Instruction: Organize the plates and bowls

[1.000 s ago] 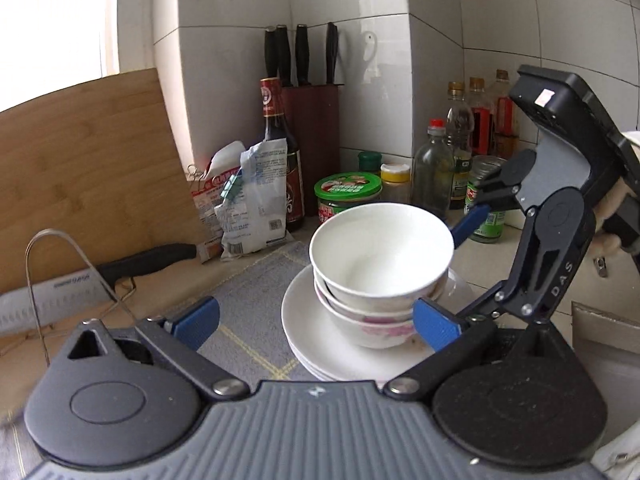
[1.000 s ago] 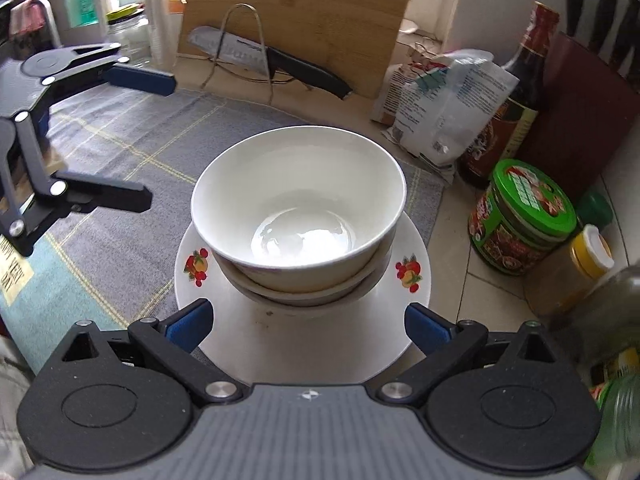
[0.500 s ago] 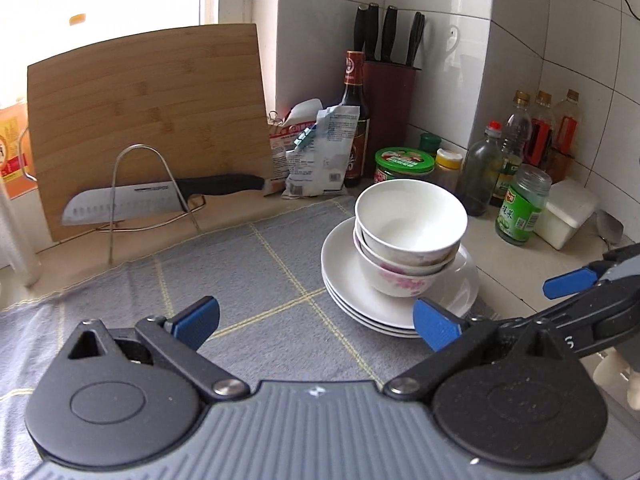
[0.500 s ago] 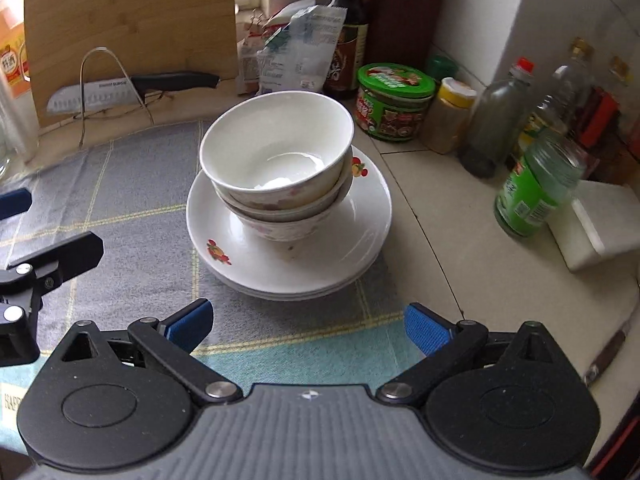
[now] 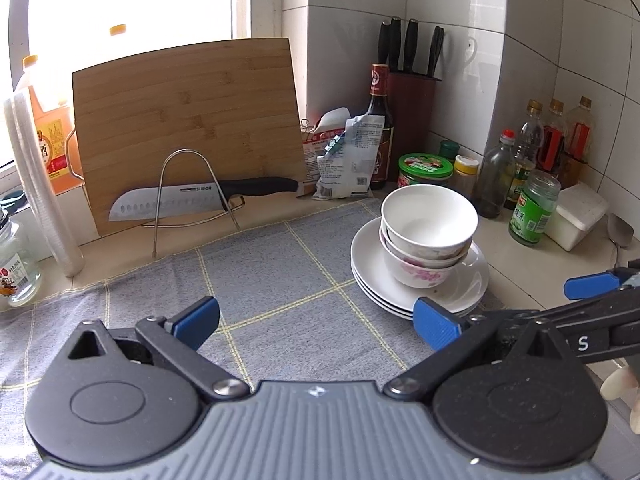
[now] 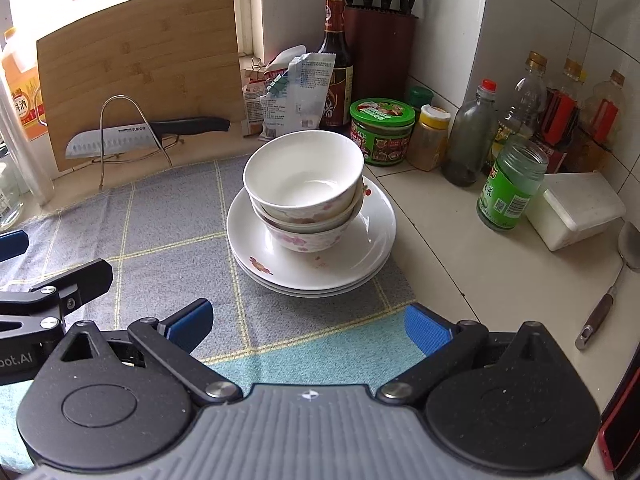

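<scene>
Nested white ceramic bowls point(image 6: 304, 184) stacked on round white plates point(image 6: 320, 268), at grey checked cloth's point(image 5: 260, 280) right edge on tabletop; left gripper point(image 5: 316, 322) and right gripper point(image 6: 308, 326) fingers apart, empty, near side

Tiled kitchen surface point(image 6: 452, 240), part covered by a grey checked cloth point(image 6: 168, 224).
On the cloth: stack of plates point(image 6: 312, 268). On bare tile: green-lidded tub point(image 6: 382, 130), green jar point(image 6: 510, 188), white box point(image 6: 576, 208), spoon point(image 6: 616, 276), knife point(image 6: 144, 134) in a wire rack, cutting board point(image 6: 140, 64) leaning behind.
</scene>
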The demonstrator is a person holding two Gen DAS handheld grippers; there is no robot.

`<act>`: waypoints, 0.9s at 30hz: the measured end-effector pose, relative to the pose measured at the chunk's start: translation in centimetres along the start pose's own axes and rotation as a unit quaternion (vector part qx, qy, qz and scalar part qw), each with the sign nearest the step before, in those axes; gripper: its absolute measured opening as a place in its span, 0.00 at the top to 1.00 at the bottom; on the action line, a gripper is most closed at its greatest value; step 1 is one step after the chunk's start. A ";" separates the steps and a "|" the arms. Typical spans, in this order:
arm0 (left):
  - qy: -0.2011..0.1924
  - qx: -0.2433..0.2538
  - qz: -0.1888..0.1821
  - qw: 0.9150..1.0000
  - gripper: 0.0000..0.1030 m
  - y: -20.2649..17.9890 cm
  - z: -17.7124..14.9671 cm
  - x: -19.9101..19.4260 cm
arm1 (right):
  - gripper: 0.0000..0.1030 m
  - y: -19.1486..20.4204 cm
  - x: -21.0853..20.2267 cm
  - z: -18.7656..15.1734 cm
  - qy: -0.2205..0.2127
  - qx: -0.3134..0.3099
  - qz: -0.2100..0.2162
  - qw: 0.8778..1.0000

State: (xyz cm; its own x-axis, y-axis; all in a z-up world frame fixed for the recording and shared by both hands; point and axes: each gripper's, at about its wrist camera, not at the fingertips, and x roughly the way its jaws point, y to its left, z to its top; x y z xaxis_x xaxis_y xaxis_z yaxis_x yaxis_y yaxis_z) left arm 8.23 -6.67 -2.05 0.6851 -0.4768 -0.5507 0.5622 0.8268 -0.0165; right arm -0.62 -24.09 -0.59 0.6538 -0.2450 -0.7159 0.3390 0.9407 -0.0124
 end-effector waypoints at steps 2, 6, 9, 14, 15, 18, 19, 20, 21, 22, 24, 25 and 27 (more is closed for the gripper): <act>0.000 -0.001 0.001 1.000 0.01 0.1 0.0 -0.1 | 0.00 0.1 -0.2 0.0 -0.003 0.000 -0.001 1.000; -0.003 -0.003 0.001 1.000 0.01 0.1 0.1 -0.4 | 0.00 0.2 -0.6 0.0 -0.007 -0.001 -0.004 1.000; -0.004 -0.003 0.001 1.000 0.01 0.0 0.2 -0.6 | 0.00 0.1 -0.8 0.0 -0.009 0.000 -0.005 1.000; -0.004 -0.001 0.000 1.000 0.01 -0.2 0.3 -0.7 | 0.00 0.0 -1.0 0.0 -0.011 0.002 -0.006 1.000; -0.004 0.000 0.000 1.000 0.01 -0.3 0.4 -0.7 | 0.00 -0.1 -1.0 0.0 -0.011 0.002 -0.007 1.000; -0.004 0.002 0.001 1.000 0.01 -0.5 0.5 -0.8 | 0.00 -0.2 -1.1 0.1 -0.013 0.003 -0.007 1.000; -0.005 0.003 0.002 1.000 0.01 -0.6 0.5 -0.8 | 0.00 -0.3 -1.1 0.1 -0.013 0.003 -0.007 1.000; -0.005 0.004 0.002 1.000 0.01 -0.6 0.6 -0.9 | 0.00 -0.3 -1.2 0.1 -0.014 0.003 -0.007 1.000; -0.005 0.005 0.003 1.000 0.01 -0.6 0.6 -0.9 | 0.00 -0.4 -1.2 0.2 -0.015 0.003 -0.007 1.000; -0.005 0.006 0.004 1.000 0.01 -0.7 0.7 -0.9 | 0.00 -0.4 -1.2 0.2 -0.015 0.002 -0.008 1.000; -0.006 0.007 0.005 1.000 0.01 -0.8 0.8 -0.9 | 0.00 -0.5 -1.3 0.2 -0.017 0.002 -0.008 1.000; -0.006 0.007 0.005 1.000 0.01 -0.8 0.8 -0.9 | 0.00 -0.5 -1.3 0.3 -0.017 0.002 -0.008 1.000; -0.006 0.008 0.006 1.000 0.01 -0.9 0.8 -0.8 | 0.00 -0.6 -1.3 0.3 -0.017 0.002 -0.009 1.000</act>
State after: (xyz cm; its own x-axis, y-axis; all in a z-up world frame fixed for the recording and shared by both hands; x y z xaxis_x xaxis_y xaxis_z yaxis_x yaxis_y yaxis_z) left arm 7.54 -7.28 -0.87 0.6971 -0.4707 -0.5408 0.5614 0.8275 0.0034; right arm -1.43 -24.42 0.53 0.6709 -0.2692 -0.6910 0.3531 0.9353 -0.0215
